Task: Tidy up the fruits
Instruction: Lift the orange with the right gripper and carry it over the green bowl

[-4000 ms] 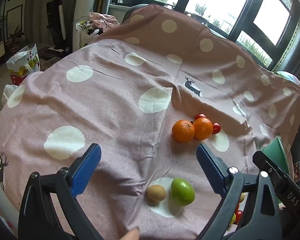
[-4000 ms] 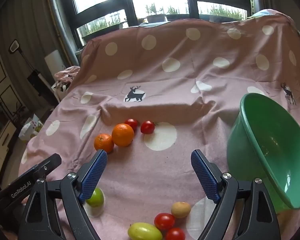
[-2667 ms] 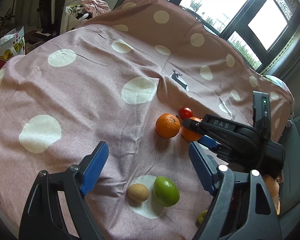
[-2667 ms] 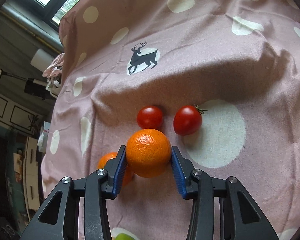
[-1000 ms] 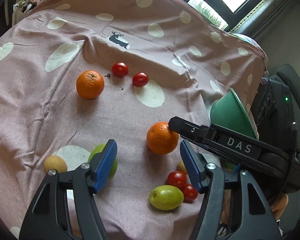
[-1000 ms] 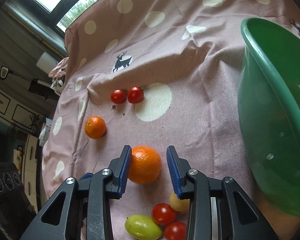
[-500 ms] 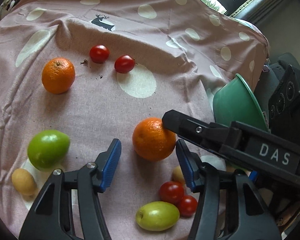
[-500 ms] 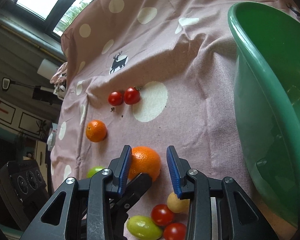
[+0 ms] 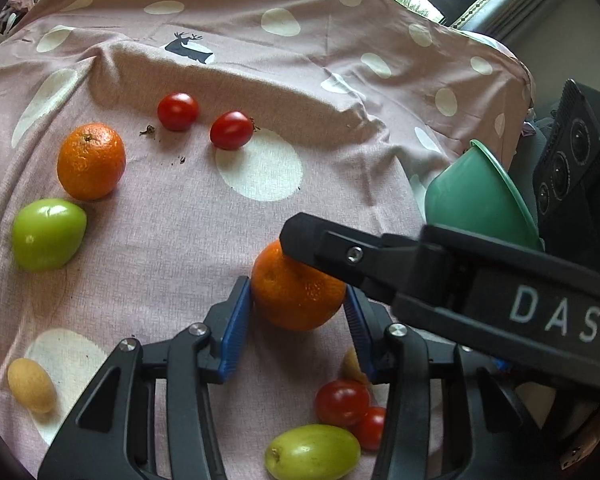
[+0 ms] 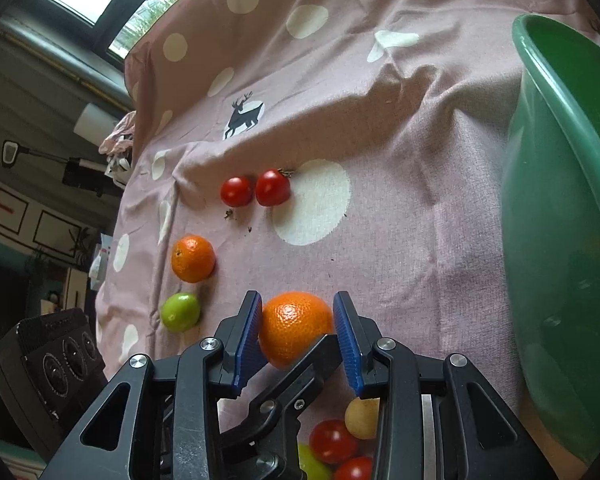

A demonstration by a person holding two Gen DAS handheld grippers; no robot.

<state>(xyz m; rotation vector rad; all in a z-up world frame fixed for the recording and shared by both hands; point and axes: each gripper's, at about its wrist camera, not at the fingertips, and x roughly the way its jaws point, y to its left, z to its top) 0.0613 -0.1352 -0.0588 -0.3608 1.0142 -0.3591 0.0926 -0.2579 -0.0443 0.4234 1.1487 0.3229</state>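
From my left wrist camera, a pink polka-dot cloth covered the surface below a window. My left gripper had just been closing onto the dimpled, glossy orange, pads touching both sides.

From the right wrist camera, my right gripper also clamped that orange, beside the green bowl.

Two close downward views, shared orange

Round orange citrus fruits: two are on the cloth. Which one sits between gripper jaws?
The larger round orange citrus fruit near the green plastic bowl; the other lies free beside the green fruit.
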